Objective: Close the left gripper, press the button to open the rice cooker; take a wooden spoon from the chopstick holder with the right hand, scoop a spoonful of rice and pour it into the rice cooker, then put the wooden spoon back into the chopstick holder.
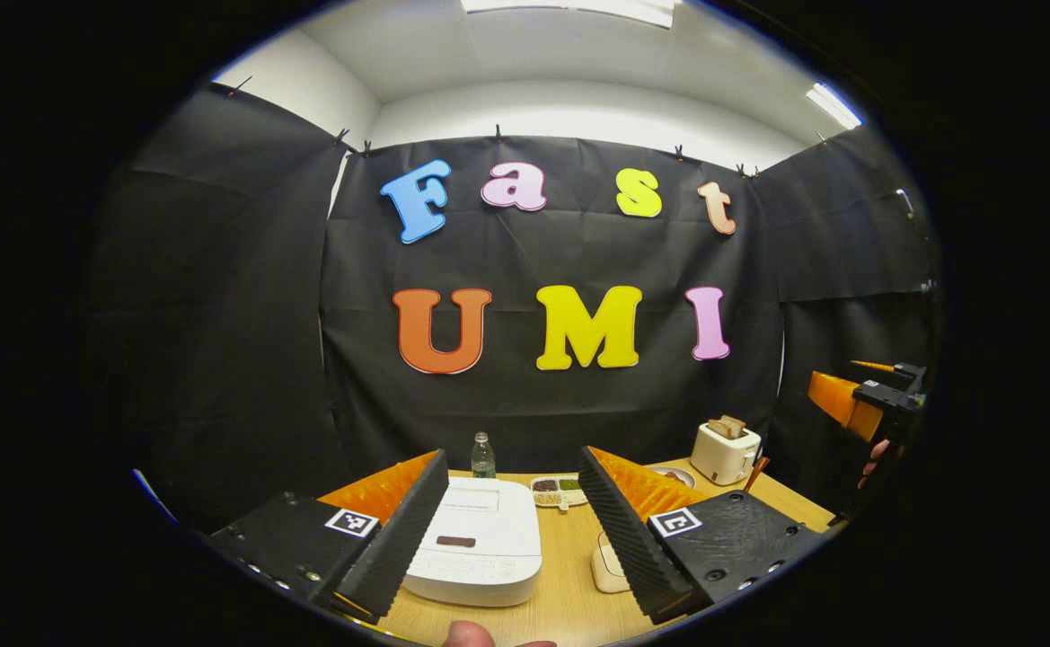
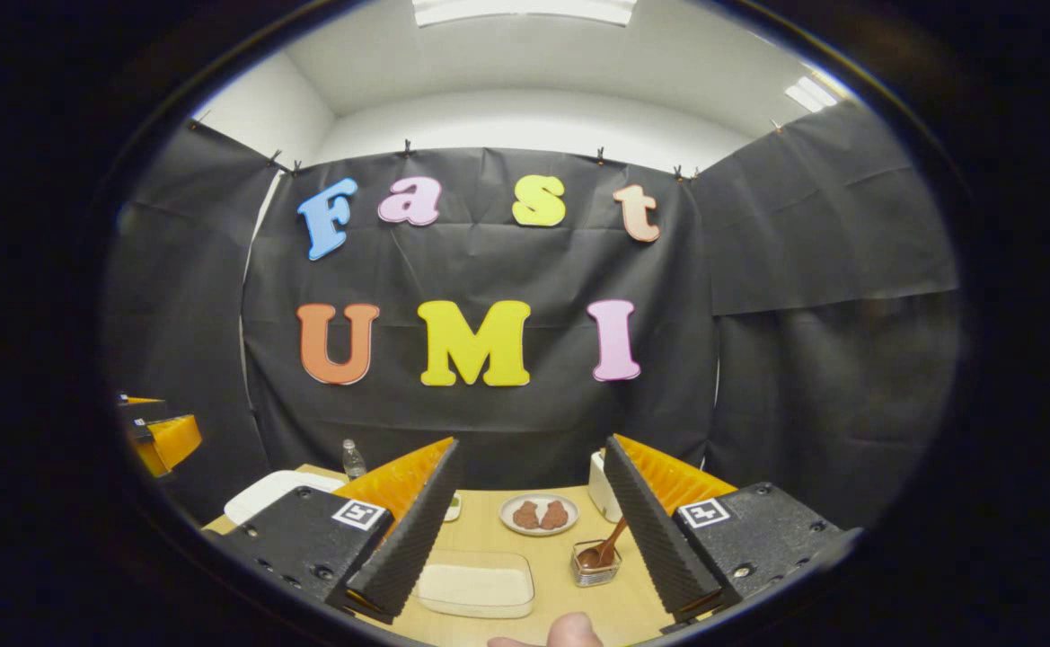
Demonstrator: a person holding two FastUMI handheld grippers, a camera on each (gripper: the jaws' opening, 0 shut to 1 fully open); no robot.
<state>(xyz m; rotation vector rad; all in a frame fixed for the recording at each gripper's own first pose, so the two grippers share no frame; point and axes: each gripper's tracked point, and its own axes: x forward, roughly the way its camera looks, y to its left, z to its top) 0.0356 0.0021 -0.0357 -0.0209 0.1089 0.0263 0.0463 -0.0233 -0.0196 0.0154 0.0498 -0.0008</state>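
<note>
The white rice cooker (image 1: 475,548) sits lid down on the wooden table (image 1: 569,593), just below and between the spread fingers of my left gripper (image 1: 513,460), which is open and holds nothing. My right gripper (image 2: 532,445) is open as well, hovering above the table. Below it stands a small metal chopstick holder (image 2: 596,564) with the wooden spoon (image 2: 612,542) leaning in it. A shallow white rice box (image 2: 476,584) lies to the holder's left. The cooker (image 2: 271,492) appears again at the far left of the right gripper view, behind that gripper's own finger.
A cream toaster (image 1: 724,452) with bread stands at the back right, a plate (image 2: 539,514) with brown pieces beside it. A water bottle (image 1: 483,456) and a small divided dish (image 1: 558,490) sit behind the cooker. The right gripper (image 1: 875,400) and a hand hang at the far right.
</note>
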